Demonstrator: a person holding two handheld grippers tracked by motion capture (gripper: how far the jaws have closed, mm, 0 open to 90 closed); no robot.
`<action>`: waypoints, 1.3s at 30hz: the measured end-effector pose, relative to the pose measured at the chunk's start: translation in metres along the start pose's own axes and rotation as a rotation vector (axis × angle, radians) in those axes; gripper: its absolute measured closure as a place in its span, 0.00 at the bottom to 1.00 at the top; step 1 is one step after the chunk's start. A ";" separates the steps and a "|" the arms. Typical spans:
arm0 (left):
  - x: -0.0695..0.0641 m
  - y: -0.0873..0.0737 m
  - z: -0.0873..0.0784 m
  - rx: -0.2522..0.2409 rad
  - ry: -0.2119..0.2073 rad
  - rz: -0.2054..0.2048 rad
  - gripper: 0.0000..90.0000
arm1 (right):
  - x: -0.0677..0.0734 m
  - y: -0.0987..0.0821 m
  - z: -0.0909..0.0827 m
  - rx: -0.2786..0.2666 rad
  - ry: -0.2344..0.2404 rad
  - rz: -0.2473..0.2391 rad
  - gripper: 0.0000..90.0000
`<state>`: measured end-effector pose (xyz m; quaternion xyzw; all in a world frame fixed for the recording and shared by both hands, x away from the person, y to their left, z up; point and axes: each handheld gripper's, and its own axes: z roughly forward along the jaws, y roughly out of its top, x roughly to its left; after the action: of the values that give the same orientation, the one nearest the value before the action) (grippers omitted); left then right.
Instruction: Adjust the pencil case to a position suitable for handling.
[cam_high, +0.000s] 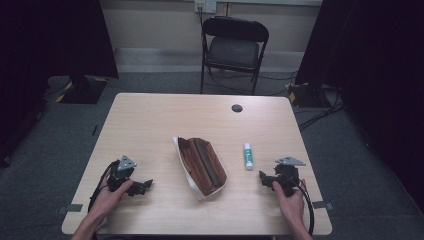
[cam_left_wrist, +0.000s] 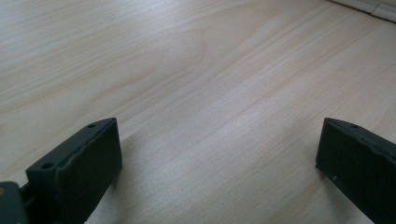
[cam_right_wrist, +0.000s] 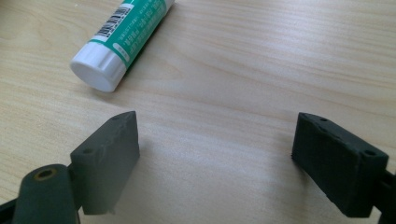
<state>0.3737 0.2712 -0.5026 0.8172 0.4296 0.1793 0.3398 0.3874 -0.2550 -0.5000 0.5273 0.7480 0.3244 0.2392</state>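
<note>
The right gripper (cam_right_wrist: 217, 154), jaws spread and empty, sits just beside the glue stick (cam_right_wrist: 125, 42), whose long axis runs away up the table (cam_high: 150, 120), cap end nearest.

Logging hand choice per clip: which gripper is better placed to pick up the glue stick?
Right. The right gripper rests open beside the glue stick, whose white cap lies just ahead of its jaws. The left gripper, also open, sits beyond the brown pouch.
</note>
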 end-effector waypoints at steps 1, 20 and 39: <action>0.000 0.001 0.000 0.008 -0.002 0.004 0.00 | 0.000 0.000 0.000 0.003 -0.007 0.007 0.14; -0.010 0.005 -0.008 0.016 -0.019 0.020 0.18 | -0.004 -0.003 -0.003 0.004 0.014 -0.012 0.14; -0.036 0.017 -0.025 -0.101 -0.117 0.036 0.23 | -0.004 -0.003 -0.003 0.004 0.014 -0.013 0.14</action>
<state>0.3486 0.2449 -0.4723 0.8157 0.3847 0.1588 0.4018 0.3845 -0.2603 -0.5001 0.5206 0.7538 0.3251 0.2348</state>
